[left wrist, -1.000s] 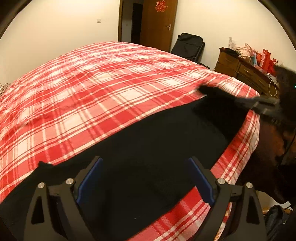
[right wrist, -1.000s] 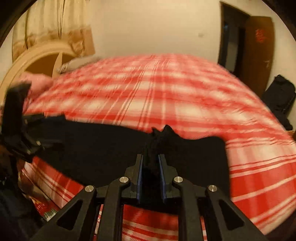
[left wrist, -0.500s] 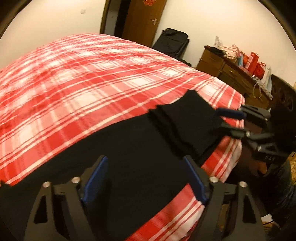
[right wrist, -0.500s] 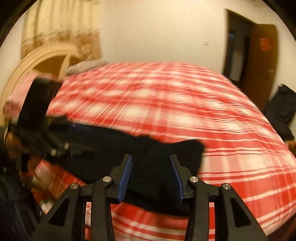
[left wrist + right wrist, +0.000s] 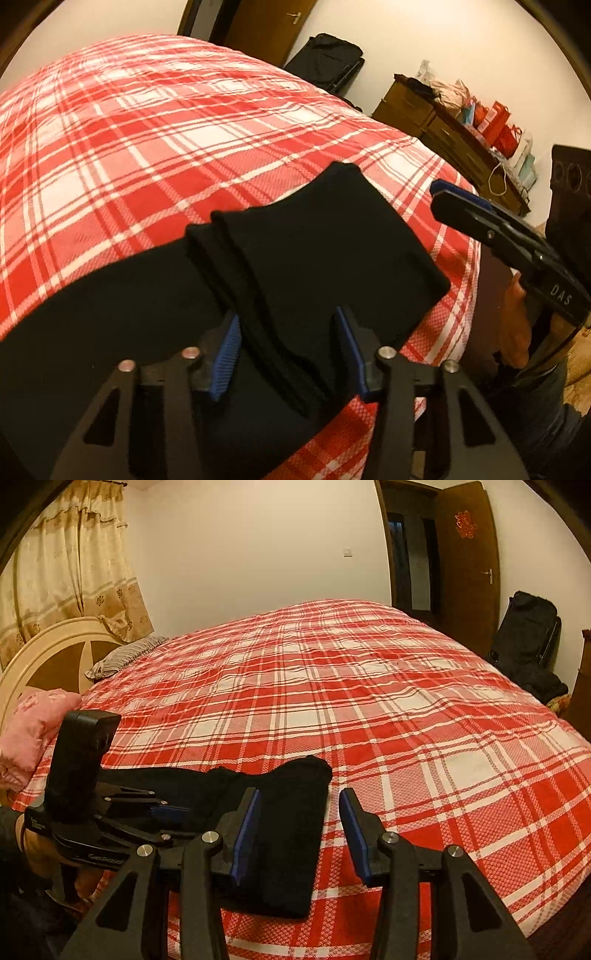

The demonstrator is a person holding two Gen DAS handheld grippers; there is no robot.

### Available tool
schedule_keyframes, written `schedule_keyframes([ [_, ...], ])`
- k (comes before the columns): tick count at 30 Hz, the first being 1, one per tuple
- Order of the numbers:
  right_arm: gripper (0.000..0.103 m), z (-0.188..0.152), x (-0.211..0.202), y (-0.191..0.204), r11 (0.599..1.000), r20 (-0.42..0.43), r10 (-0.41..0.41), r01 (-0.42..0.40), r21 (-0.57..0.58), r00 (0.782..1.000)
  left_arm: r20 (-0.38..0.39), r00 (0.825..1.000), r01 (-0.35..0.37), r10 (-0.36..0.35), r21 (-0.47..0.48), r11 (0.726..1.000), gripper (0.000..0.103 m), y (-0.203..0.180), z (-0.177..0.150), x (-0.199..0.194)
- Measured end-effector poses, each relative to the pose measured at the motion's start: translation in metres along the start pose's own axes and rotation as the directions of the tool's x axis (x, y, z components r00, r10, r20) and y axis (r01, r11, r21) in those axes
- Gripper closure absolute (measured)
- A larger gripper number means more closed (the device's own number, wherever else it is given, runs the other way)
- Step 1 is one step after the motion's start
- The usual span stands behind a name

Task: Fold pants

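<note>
Two open tongs (image 5: 288,350) (image 5: 299,834), one pants (image 5: 314,251).

"DAS" printed on right claw (image 5: 448,201) body; other print illegible.

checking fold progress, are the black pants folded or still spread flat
Partly folded: one end of the black pants lies doubled back over the rest on the plaid bedspread, layered edges showing; the other end runs out of view.

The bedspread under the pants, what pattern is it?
Red and white plaid bedspread, clearest in the right wrist view.
</note>
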State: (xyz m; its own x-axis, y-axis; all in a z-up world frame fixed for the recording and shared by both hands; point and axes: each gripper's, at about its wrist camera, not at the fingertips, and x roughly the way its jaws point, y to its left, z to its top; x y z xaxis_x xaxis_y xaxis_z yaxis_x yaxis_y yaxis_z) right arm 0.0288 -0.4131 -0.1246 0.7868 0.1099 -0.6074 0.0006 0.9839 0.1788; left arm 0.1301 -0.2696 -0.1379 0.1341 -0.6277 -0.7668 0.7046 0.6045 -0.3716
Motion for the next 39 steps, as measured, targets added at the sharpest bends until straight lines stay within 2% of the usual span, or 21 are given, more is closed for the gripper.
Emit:
schedule_keyframes([
  [1,0.056,0.000,0.001,0.000,1.000,0.001,0.000,0.000,0.003,1.000,-0.002,1.000,-0.004,0.004,0.005,1.000,0.072,0.000,0.001,0.000],
  [3,0.056,0.000,0.002,0.002,1.000,0.001,0.000,0.000,0.002,1.000,-0.002,1.000,-0.002,0.002,0.002,1.000,0.083,0.003,0.002,-0.001],
  [7,0.056,-0.002,0.004,0.006,1.000,0.003,0.002,-0.002,0.000,1.000,0.005,1.000,-0.002,0.002,0.006,1.000,0.090,0.003,0.001,-0.005],
  [10,0.056,-0.002,0.005,0.008,1.000,0.006,0.004,-0.004,0.000,1.000,0.002,1.000,-0.013,0.013,0.007,1.000,0.089,0.001,0.003,-0.003],
  [13,0.056,-0.003,0.003,0.006,1.000,0.013,-0.002,0.002,0.006,1.000,-0.002,1.000,-0.023,0.023,-0.019,1.000,0.082,0.004,0.004,0.003],
  [15,0.056,-0.002,0.001,0.003,1.000,0.024,-0.006,0.005,0.019,1.000,-0.005,1.000,-0.019,0.019,-0.037,0.999,0.082,0.005,0.004,0.006],
  [18,0.055,-0.001,-0.001,-0.004,0.998,0.040,-0.008,0.006,0.058,0.999,0.004,1.000,-0.026,0.026,0.011,1.000,0.091,-0.001,0.004,0.001],
  [22,0.055,-0.001,0.000,-0.011,0.996,0.043,-0.022,0.018,0.092,0.999,0.023,1.000,-0.016,0.016,0.008,1.000,0.093,-0.005,0.006,-0.008],
  [29,0.052,-0.003,0.000,-0.004,0.997,0.052,-0.008,0.004,0.079,0.999,0.069,0.998,0.013,-0.013,-0.005,1.000,0.093,0.003,-0.001,-0.050],
  [39,0.051,-0.014,0.015,0.027,0.999,0.006,0.044,-0.043,-0.008,0.999,0.115,0.992,-0.040,0.046,-0.055,0.998,0.093,0.043,-0.020,-0.092],
])
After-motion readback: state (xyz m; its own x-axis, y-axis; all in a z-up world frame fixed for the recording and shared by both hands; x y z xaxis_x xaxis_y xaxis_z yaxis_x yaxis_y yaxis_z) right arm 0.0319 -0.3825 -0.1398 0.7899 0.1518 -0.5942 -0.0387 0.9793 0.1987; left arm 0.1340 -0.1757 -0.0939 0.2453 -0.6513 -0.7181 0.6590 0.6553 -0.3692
